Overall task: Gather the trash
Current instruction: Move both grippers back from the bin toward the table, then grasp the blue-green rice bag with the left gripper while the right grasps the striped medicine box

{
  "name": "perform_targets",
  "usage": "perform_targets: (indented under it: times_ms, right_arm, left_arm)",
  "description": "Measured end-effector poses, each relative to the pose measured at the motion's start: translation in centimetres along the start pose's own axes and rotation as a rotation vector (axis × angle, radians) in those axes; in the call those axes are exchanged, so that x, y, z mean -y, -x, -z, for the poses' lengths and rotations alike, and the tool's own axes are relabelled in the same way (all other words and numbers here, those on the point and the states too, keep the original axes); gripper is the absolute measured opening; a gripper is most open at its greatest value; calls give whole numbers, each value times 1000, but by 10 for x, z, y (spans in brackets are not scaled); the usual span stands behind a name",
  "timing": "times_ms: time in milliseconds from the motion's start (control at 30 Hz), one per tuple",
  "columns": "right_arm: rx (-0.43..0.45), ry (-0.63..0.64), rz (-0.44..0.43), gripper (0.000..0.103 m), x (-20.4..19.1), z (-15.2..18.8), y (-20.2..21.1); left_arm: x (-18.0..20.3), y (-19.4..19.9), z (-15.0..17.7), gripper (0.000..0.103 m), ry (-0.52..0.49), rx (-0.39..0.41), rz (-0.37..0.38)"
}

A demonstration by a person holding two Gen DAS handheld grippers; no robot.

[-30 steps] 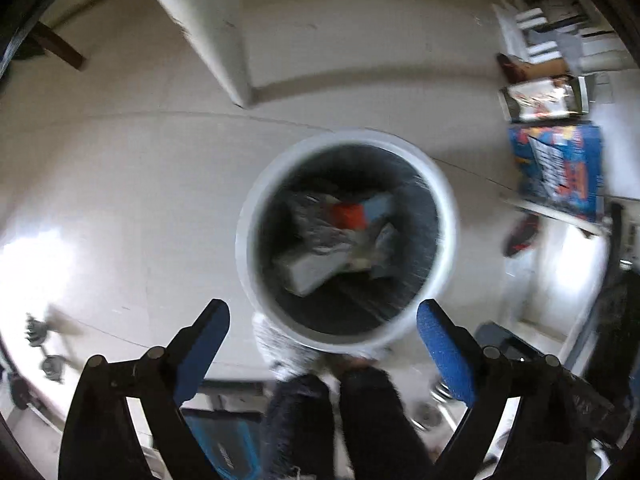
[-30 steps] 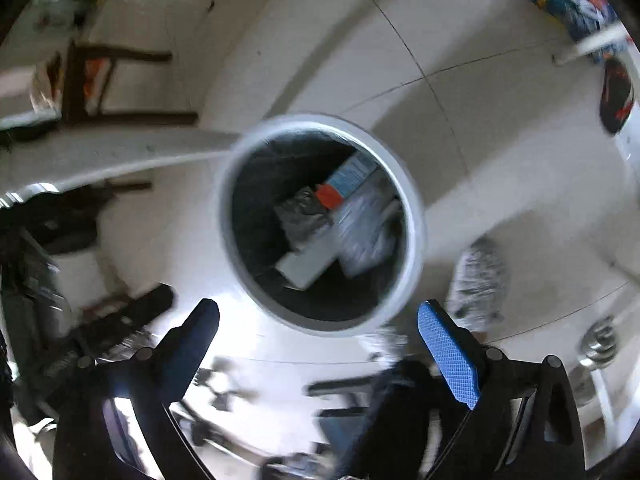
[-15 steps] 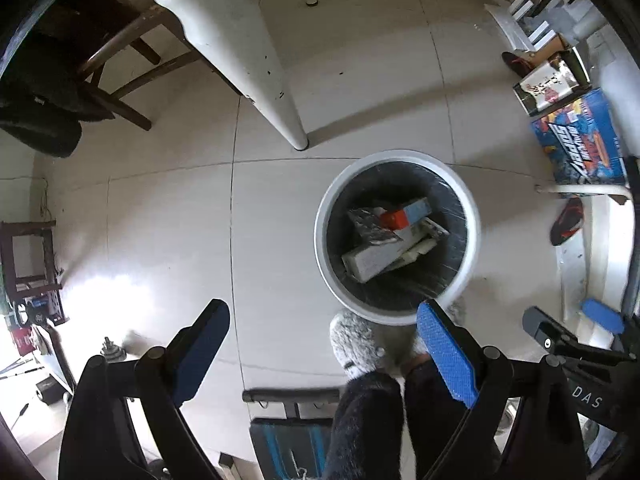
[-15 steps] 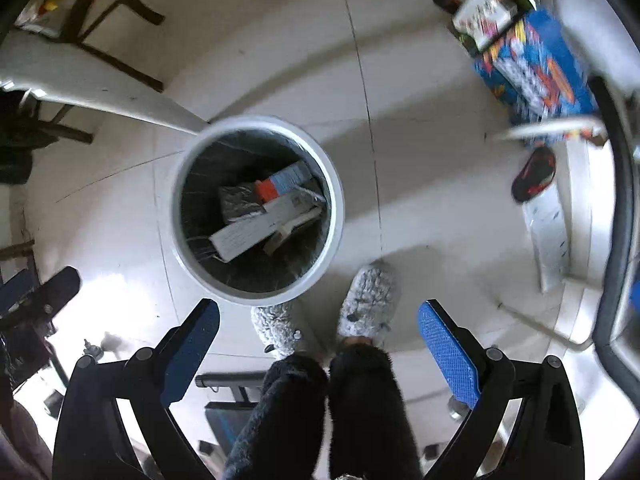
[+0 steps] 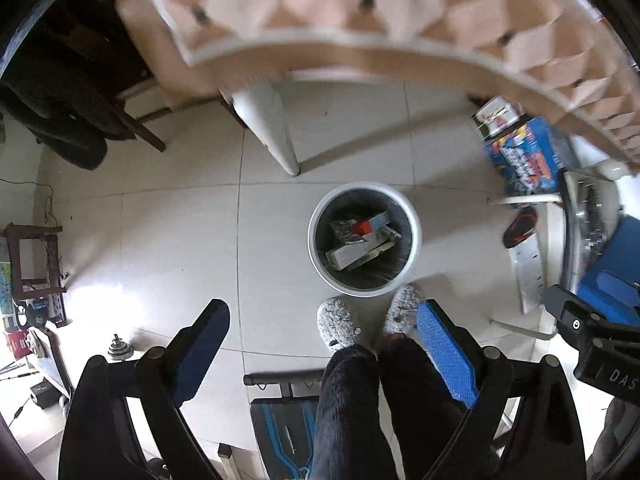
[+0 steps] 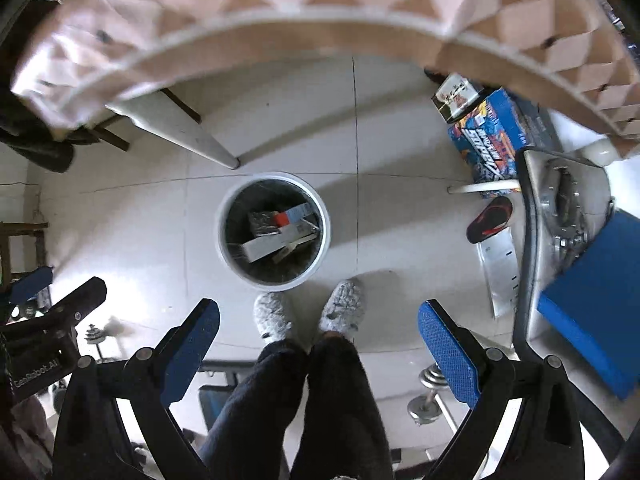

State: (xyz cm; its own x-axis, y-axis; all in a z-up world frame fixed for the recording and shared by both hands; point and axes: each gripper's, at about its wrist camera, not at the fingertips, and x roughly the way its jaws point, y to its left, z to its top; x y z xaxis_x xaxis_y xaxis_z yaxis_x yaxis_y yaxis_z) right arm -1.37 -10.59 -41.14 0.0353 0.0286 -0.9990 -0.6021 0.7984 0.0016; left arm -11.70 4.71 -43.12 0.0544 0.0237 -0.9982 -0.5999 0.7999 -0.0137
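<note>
Bin (image 5: 416, 240), white with a dark liner, stands on the tiled floor (image 5: 160, 240) just ahead of the person's grey slippers (image 5: 338, 320), near a white table leg (image 5: 272, 128). Trash (image 5: 360, 240) lies inside: a long white box, a red-and-blue carton and a crumpled foil wrapper. Left gripper (image 5: 322, 334) is spread wide with nothing between its blue pads. Right gripper (image 6: 318, 334) is likewise spread and empty. Both are held high above the bin.

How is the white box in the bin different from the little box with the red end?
The white box is longer and plain pale; the red-ended box is shorter, red and light blue. The white box lies nearer the person's slippers, the red-ended one farther away. Both lie flat inside the trash bin.
</note>
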Motion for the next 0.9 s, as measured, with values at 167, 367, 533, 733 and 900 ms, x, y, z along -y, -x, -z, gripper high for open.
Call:
perform_targets:
  times_ms: [167,367,533,733,900]
  right_arm:
    - [24,-40,-72,101,-3,8,81]
    - [114,-121,-164,101,9,-21,156]
    - [187,-162,-166,101,42,-74,202]
    - [248,-179,-118,101,113,-172,230]
    - [222,-204,-74,101,203,-288,215]
  left_arm:
    - [-5,81,3,96,7,76,-1]
    - [1,150,-24,96,36,192,-24]
    - [24,180,-79,96,20,293,-60]
    - [77,208,-181,96,-19,391,-71]
    - [142,206,-290,96,-42,370,-46]
